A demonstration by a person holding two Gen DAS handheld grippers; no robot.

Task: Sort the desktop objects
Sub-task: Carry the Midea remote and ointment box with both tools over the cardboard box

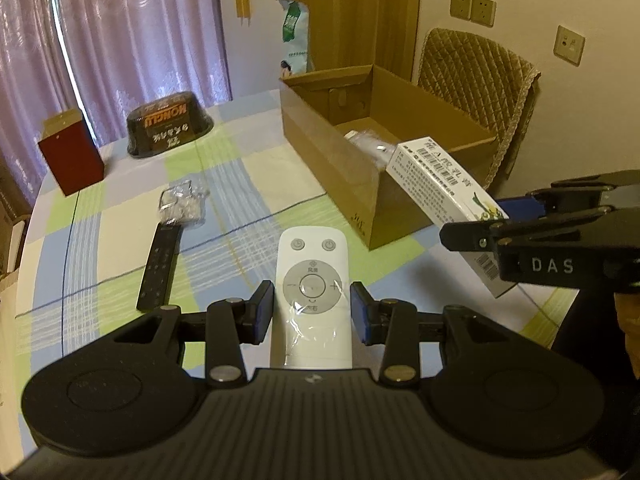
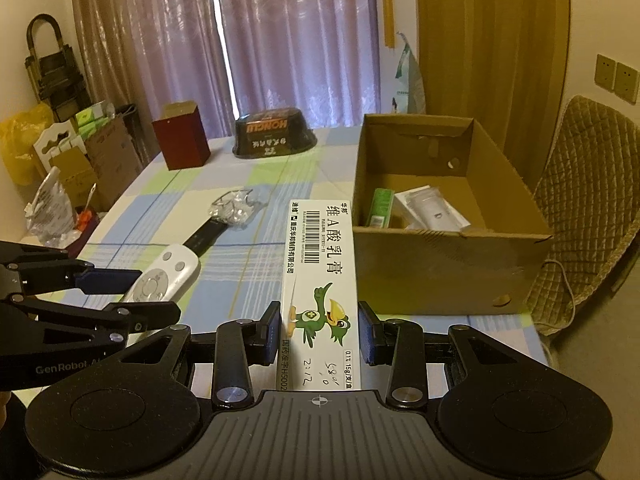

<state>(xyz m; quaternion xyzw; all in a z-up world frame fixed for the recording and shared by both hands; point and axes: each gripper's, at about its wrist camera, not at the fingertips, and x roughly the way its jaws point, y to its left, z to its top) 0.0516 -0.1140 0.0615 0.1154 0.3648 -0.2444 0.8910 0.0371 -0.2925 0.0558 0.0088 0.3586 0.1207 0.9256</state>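
My left gripper (image 1: 312, 312) has the white remote (image 1: 311, 300) between its pads, blue pads (image 1: 262, 312) pressed on both long sides, remote pointing to 12 o'clock, buttons up. Seen from the right wrist cam, the same remote (image 2: 162, 276) sits at 9 o'clock in the left gripper (image 2: 120, 280).

My right gripper (image 2: 319, 330) is pinching the white ointment box (image 2: 320, 292), pads tight against both edges, green bird print up, box running toward 12 o'clock. In the left wrist view that box (image 1: 448, 196) hangs at 3 o'clock, held by the right gripper (image 1: 480, 236), its far end over the near corner of the cardboard box (image 1: 332, 160).

Cardboard box (image 2: 440, 264) sits open at 1 o'clock from the right gripper. Inside: a green carton (image 2: 380, 206) and a white wrapped package (image 2: 428, 210), side by side on the floor of the box.

Black remote (image 1: 158, 264) lies flat on the checked tablecloth (image 1: 224, 208) at 10 o'clock from the left gripper, with a crumpled clear plastic wrapper (image 1: 182, 202) at its far end, touching it.

Further out, 11 o'clock: dark red box (image 1: 72, 156) upright, black instant-noodle bowl (image 1: 170, 124) upside down beside it. Quilted chair (image 1: 480, 80) behind the cardboard box at 2 o'clock. Can't read the bag (image 1: 296, 32) against the wall.
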